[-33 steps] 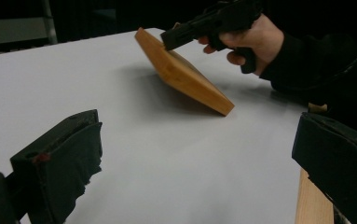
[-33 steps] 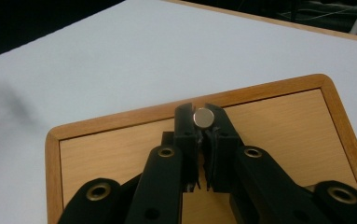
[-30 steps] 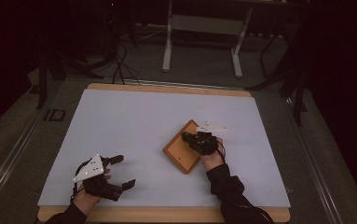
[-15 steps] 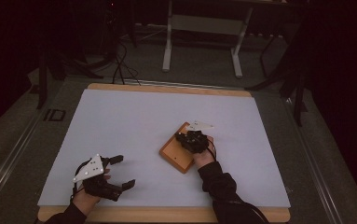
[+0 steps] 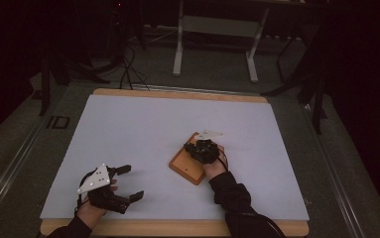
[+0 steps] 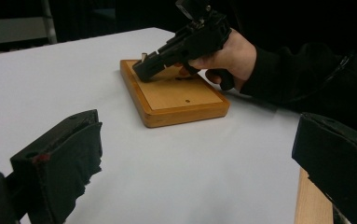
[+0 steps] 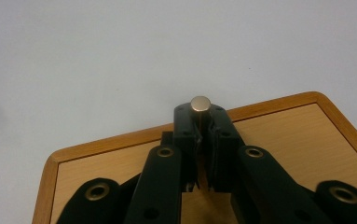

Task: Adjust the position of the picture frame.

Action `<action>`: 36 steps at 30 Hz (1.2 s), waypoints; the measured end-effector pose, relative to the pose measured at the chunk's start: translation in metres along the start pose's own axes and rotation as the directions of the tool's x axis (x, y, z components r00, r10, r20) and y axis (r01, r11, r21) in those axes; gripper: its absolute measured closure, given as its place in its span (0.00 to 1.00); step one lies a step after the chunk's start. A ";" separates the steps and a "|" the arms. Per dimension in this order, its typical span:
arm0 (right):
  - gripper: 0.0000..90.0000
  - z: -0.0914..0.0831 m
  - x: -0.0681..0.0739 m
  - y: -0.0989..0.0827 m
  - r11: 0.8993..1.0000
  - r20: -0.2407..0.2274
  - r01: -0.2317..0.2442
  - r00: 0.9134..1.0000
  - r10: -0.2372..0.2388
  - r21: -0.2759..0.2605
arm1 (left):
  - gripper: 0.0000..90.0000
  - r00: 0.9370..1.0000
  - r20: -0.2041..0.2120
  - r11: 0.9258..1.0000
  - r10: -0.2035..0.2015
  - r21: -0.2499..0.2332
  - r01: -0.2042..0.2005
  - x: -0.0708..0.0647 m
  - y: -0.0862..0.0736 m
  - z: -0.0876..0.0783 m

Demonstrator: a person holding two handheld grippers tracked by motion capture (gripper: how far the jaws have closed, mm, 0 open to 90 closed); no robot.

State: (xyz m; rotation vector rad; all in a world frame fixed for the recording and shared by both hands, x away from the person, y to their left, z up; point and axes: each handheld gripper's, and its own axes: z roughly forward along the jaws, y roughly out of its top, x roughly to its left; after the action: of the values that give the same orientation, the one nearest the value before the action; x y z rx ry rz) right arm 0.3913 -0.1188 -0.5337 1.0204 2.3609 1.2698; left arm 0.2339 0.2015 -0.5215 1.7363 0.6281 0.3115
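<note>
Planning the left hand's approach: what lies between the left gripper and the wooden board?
Only bare white tabletop separates the left gripper from the wooden board, per the left gripper view.

Dark room, dimly lit. Grey carpeted floor (image 5: 212,74) beyond a pale surface (image 5: 148,124) edged in wood. White-legged table frame (image 5: 216,29) at the far side, black cables (image 5: 128,69) trailing on the floor, dark stands (image 5: 316,89) to the right.

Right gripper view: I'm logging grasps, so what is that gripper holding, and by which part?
The right gripper is shut on a small metal pin, clamped on its shaft just below the round head, over the wooden board. The left gripper is open and holds nothing.
</note>
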 end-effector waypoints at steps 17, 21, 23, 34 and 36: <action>0.83 -0.042 -0.013 0.017 0.992 -0.028 0.003 1.000 -0.007 -0.128 | 0.02 1.000 -0.003 1.000 -0.004 -0.003 0.004 0.000 0.000 0.000; 0.91 -0.041 -0.025 0.022 0.993 -0.014 -0.007 1.000 0.006 -0.117 | 0.02 1.000 -0.003 1.000 -0.005 -0.002 0.005 0.000 0.000 0.000; 0.94 -0.037 -0.030 0.025 0.994 -0.006 -0.003 1.000 0.003 -0.106 | 0.02 1.000 0.000 1.000 -0.005 -0.003 0.005 0.000 0.000 0.000; 0.95 -0.009 -0.046 0.031 0.998 0.016 0.003 1.000 -0.002 -0.058 | 0.02 1.000 0.002 1.000 -0.003 -0.008 0.003 0.000 0.000 -0.002; 0.97 -0.002 -0.048 0.031 0.999 0.014 -0.005 1.000 0.006 -0.034 | 0.02 1.000 0.003 1.000 -0.004 -0.005 0.004 0.000 0.000 -0.002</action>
State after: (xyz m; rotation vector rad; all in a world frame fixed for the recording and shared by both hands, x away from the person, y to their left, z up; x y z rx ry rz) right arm 0.4388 -0.1420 -0.5111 1.0232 2.3197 1.2957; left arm 0.2324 0.2031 -0.5211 1.7302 0.6280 0.3082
